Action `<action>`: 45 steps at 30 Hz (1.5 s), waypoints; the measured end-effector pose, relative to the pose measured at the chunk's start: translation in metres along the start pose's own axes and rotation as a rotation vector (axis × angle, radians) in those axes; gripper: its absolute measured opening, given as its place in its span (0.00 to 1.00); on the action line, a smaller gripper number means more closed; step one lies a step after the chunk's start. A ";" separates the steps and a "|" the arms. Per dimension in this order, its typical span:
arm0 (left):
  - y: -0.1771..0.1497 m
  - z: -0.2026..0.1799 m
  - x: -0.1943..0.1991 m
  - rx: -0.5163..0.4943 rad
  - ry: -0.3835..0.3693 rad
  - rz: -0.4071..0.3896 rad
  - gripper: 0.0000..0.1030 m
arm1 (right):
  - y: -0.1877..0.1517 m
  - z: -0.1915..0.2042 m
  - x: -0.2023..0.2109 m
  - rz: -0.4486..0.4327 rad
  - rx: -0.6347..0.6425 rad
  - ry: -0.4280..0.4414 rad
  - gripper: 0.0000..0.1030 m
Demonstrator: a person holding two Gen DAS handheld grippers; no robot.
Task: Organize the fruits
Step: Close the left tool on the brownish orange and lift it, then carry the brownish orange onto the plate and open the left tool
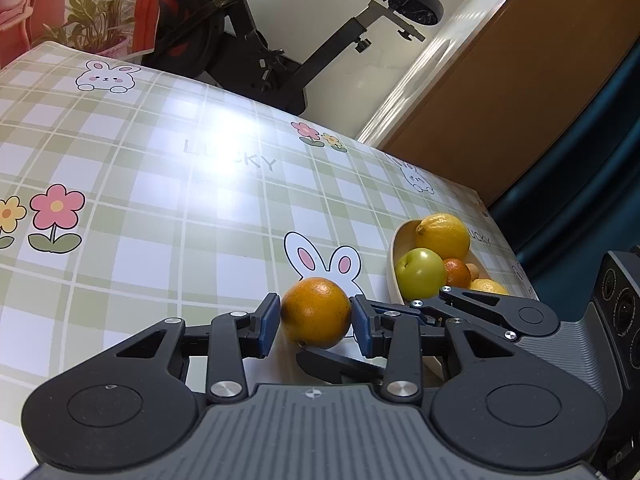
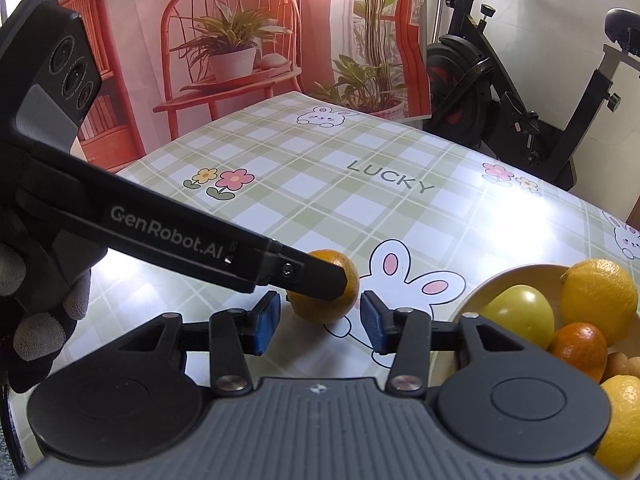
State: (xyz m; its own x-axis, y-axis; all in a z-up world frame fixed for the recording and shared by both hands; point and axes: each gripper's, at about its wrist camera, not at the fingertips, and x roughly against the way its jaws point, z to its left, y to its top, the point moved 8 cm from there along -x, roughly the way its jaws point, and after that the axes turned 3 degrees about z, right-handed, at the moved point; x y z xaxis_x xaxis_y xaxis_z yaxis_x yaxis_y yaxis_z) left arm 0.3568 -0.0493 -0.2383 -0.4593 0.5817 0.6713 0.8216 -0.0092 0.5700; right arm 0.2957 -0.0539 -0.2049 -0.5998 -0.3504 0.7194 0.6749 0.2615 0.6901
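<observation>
The left gripper (image 1: 316, 322) squeezes the orange (image 1: 316, 312) on the counter (image 1: 160, 160), likely bound for the bowl (image 1: 394, 264); the right gripper (image 2: 318, 322) waits apart, holding nothing.

A bench (image 2: 320, 168) is covered in a green-and-white checked cloth printed with rabbits, flowers and the word LUCKY. Behind it hangs a backdrop (image 2: 240, 40) picturing a red chair and potted plants. A black exercise bike (image 2: 520, 92) stands beside it.

Black exercise bike (image 2: 532, 92) by white wall (image 1: 320, 4), beyond checked tablecloth (image 2: 320, 168).
</observation>
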 end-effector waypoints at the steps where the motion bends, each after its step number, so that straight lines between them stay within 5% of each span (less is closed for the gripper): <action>1: -0.001 -0.001 0.000 -0.006 0.000 0.001 0.40 | 0.000 0.000 -0.002 0.003 -0.005 0.000 0.46; 15: -0.020 -0.029 0.014 -0.101 0.012 0.005 0.40 | -0.014 -0.003 0.016 -0.021 -0.132 0.039 0.43; 29: -0.026 -0.107 0.017 -0.276 0.010 0.003 0.40 | -0.038 -0.022 0.090 -0.147 -0.199 -0.026 0.43; 45: -0.036 -0.170 -0.010 -0.358 -0.042 0.057 0.40 | -0.069 -0.069 0.142 -0.199 -0.317 -0.121 0.43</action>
State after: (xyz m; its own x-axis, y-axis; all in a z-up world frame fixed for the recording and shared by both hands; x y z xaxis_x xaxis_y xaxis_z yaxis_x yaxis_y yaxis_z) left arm 0.2747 -0.1934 -0.1847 -0.3958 0.6049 0.6909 0.6718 -0.3222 0.6670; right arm 0.1935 -0.1833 -0.1555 -0.7662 -0.2526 0.5909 0.6279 -0.0982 0.7721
